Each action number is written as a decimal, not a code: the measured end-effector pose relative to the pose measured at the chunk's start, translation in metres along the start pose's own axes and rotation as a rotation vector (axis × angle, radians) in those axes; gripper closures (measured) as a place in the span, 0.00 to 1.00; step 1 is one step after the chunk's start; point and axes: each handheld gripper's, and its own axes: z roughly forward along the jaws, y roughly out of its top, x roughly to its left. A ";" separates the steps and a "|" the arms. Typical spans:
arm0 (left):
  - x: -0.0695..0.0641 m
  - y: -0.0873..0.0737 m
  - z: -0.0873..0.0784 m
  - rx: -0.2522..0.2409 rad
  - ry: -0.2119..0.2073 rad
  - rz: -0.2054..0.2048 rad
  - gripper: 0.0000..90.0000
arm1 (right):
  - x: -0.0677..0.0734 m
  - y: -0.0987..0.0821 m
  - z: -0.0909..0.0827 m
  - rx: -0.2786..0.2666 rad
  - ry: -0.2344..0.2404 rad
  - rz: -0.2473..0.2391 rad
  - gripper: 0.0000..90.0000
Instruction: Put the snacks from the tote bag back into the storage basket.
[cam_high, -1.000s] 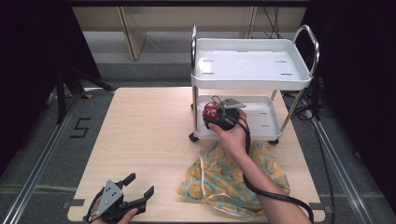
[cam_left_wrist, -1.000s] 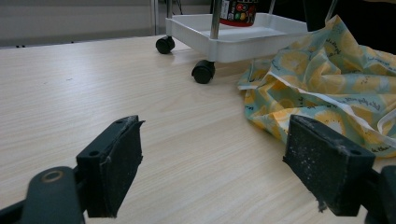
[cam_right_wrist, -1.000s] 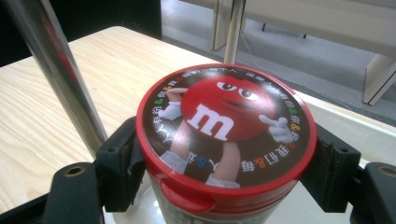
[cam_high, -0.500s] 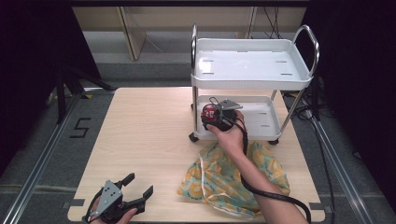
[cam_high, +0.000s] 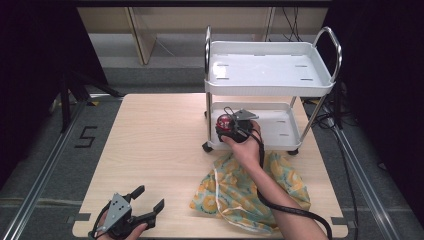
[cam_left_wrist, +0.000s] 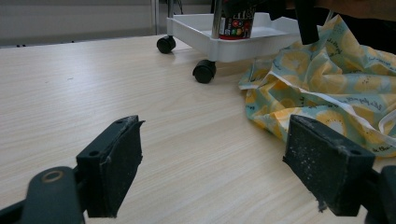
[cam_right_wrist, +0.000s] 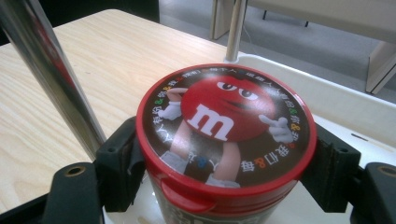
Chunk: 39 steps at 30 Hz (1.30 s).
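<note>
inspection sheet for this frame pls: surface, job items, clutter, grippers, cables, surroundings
Surface: light wooden table, bare on its left half.
Job's things: red-lidded candy canister upright over the lower tray of the white two-tier cart; whether it rests on the tray cannot be told.
Clutter: yellow lemon-print drawstring bag crumpled in front of the cart.
Grippers: right hand-held gripper shut on the canister below the lid; left hand-held gripper open, at the table's near left edge, holding nothing.
Cables: black cable along the right forearm, lying over the bag.
Surroundings: grey floor with a "5" marking left of the table; wooden furniture behind.
</note>
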 end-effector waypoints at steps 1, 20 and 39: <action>0.000 0.000 0.000 0.005 0.001 0.001 0.20 | 0.000 0.000 0.000 0.001 -0.003 -0.002 0.29; 0.000 0.000 -0.001 0.010 0.002 0.000 0.20 | 0.000 -0.005 0.009 0.005 -0.017 -0.027 0.29; -0.001 0.000 0.000 0.008 -0.001 -0.008 0.20 | 0.005 -0.008 0.014 0.014 -0.015 -0.026 0.29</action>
